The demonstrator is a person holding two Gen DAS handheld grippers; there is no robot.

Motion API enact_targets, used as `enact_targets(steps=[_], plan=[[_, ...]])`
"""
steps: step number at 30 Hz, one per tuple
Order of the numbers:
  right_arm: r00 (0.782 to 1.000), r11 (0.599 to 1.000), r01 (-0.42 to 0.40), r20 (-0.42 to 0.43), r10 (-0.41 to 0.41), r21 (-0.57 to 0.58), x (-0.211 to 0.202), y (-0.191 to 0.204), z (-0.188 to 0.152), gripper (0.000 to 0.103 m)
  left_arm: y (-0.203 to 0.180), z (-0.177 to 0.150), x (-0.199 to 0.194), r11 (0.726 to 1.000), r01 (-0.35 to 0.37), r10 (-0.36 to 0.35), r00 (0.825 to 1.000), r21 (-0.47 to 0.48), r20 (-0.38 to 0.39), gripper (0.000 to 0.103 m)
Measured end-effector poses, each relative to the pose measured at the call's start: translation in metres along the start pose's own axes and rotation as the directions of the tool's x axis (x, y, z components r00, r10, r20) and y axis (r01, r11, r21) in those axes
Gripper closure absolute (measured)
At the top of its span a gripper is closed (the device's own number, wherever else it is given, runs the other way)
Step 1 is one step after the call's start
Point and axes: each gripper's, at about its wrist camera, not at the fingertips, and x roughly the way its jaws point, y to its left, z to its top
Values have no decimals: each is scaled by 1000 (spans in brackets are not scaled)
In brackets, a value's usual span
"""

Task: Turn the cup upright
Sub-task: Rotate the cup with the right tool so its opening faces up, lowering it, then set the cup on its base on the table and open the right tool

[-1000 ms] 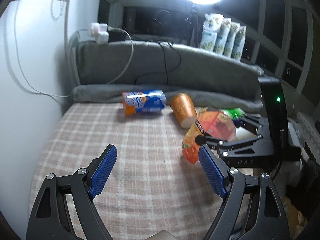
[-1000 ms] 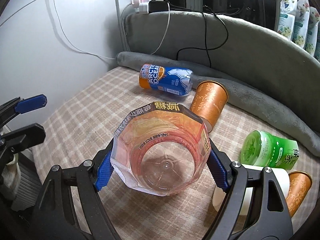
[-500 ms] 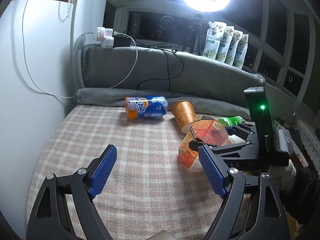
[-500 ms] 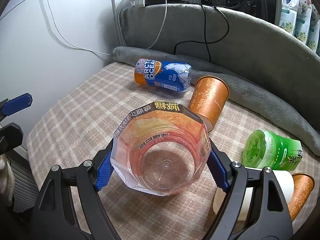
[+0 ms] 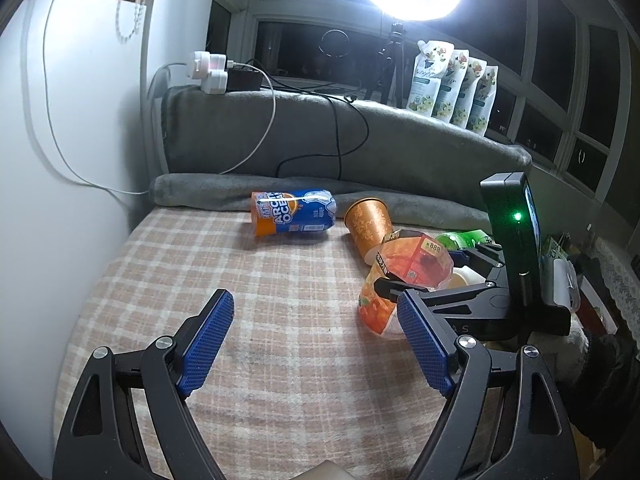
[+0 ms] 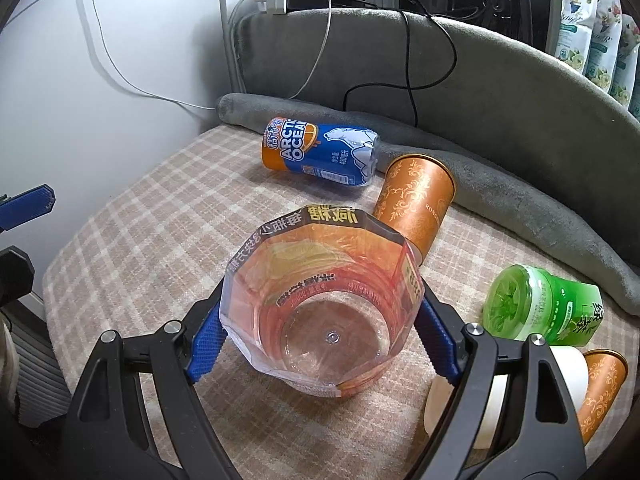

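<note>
My right gripper (image 6: 320,334) is shut on a clear orange plastic cup (image 6: 320,304). The cup's mouth faces the camera and its base points down toward the checked cloth (image 6: 160,240). In the left wrist view the same cup (image 5: 404,276) is tilted, held by the right gripper (image 5: 424,280) at the right of the cloth, its base near the surface. My left gripper (image 5: 316,340) is open and empty, over the near middle of the cloth (image 5: 280,300), left of the cup.
A blue and orange can (image 6: 320,152) lies on its side at the back. An orange paper cup (image 6: 412,204) lies beside it. A green jar (image 6: 544,308), a white cup (image 6: 500,392) and another orange cup (image 6: 600,388) lie at the right. A grey cushion (image 6: 480,80) borders the back.
The right gripper has tipped the cup a little further and brought it lower toward the cloth. The left gripper has pulled back and risen slightly, still open.
</note>
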Motion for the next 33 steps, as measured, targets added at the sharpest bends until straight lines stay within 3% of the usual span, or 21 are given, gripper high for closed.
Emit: enact_targets(steps=[10, 14, 22, 33], plan=[[1000, 1000, -4, 8, 4, 0, -2, 0, -1, 17, 1, 0, 0, 1000, -4, 4, 1000, -5, 1, 19], [1000, 1000, -8, 26, 8, 4, -8, -2, -2, 10, 2, 0, 0, 1000, -2, 2, 1000, -2, 1, 19], [997, 1000, 3, 75, -4, 16, -30, -5, -3, 10, 0, 0, -1, 1000, -3, 3, 1000, 4, 1, 19], [972, 985, 123, 186, -144, 124, -90, -15, -23, 9, -15, 4, -5, 1000, -11, 10, 999, 28, 48, 19]])
